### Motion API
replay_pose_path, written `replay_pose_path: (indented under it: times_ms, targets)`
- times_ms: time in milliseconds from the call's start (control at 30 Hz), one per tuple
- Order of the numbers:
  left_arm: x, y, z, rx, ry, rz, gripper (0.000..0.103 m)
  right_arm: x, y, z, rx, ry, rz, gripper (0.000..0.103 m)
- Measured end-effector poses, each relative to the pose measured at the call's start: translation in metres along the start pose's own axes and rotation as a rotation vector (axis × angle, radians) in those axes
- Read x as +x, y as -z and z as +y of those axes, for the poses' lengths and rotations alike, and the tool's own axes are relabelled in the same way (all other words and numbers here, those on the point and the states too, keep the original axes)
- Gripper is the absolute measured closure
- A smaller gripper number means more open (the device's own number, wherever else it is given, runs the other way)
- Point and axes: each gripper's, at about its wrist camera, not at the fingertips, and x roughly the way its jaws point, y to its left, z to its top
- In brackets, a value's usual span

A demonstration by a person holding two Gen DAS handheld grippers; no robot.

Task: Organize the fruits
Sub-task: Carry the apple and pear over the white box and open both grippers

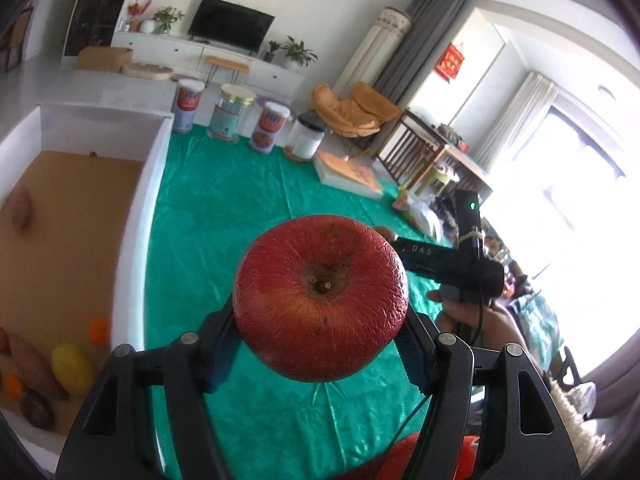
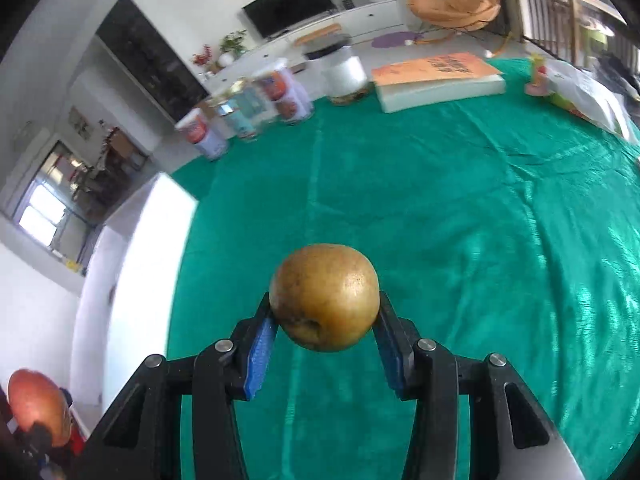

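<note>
Apple: the left gripper (image 1: 320, 344) is holding a red apple (image 1: 320, 300) between its blue pads, fingers spread about halfway and pressing on both flanks. The skin is wrinkling and speckling, paling to orange-yellow low on the near side, and the stem hollow is facing the camera. The apple is hanging in the air over the green cloth (image 1: 224, 208).

Brown fruit: the right gripper (image 2: 325, 322) is clamping a small round yellow-brown fruit (image 2: 324, 297), its fingers drawn in narrow on either side. The skin is looking matte and finely spotted, with a dimple low on the near face. It too is sitting clear above the cloth.

Box: a white-walled box (image 1: 132, 216) with a tan floor is lying to the left of the cloth. Inside are resting a sweet potato (image 1: 21, 205) near the far end and, at the near end, a yellow fruit (image 1: 72, 368), two small oranges (image 1: 99, 330), another sweet potato and a dark fruit.

Surface: the shiny, creased green cloth is covering the table; canisters (image 1: 188, 104), a white jar (image 1: 306, 138) and a thick book (image 1: 348, 174) are standing along its far edge.

Room: a television (image 1: 230, 26), a white sideboard with plants and an orange chair (image 1: 352, 108) are showing behind.

Hard to make out: the window is glaring white; the canisters are blurring in the right view; a red shape at the bottom edge of the left view is being cut off by the gripper.
</note>
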Motion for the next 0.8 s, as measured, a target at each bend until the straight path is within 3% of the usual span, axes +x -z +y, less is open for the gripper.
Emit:
replay_pose_path:
  times_ms: [133,233,333,400,500,600,733,800]
  targets:
    - [-0.051,-0.022,0.038,-0.072,-0.041,-0.060,0.034,0.003,0.010,0.102,-0.147,-0.163,0.033,0.056]
    - [-0.076,-0.032,0.082,-0.105,-0.166,-0.097,0.034,0.014,0.022,0.173,-0.239,-0.274,0.073,0.056]
    - [-0.073,-0.035,0.130,-0.123,-0.320,-0.066,0.034,0.042,0.040,0.237,-0.343,-0.330,0.144,0.056]
    - [-0.057,-0.032,0.163,-0.143,-0.393,-0.001,0.034,0.064,0.057,0.273,-0.430,-0.316,0.197,0.056]
    - [-0.024,-0.027,0.201,-0.159,-0.469,0.107,0.033,0.105,0.078,0.304,-0.531,-0.208,0.251,0.056]
    - [-0.004,-0.017,0.227,-0.193,-0.519,0.186,0.033,0.140,0.091,0.312,-0.577,-0.078,0.279,0.056]
    - [0.004,-0.008,0.239,-0.237,-0.572,0.232,0.033,0.158,0.105,0.318,-0.628,0.006,0.258,0.055]
    - [0.002,-0.005,0.240,-0.252,-0.597,0.244,0.032,0.155,0.108,0.318,-0.630,0.016,0.238,0.044]
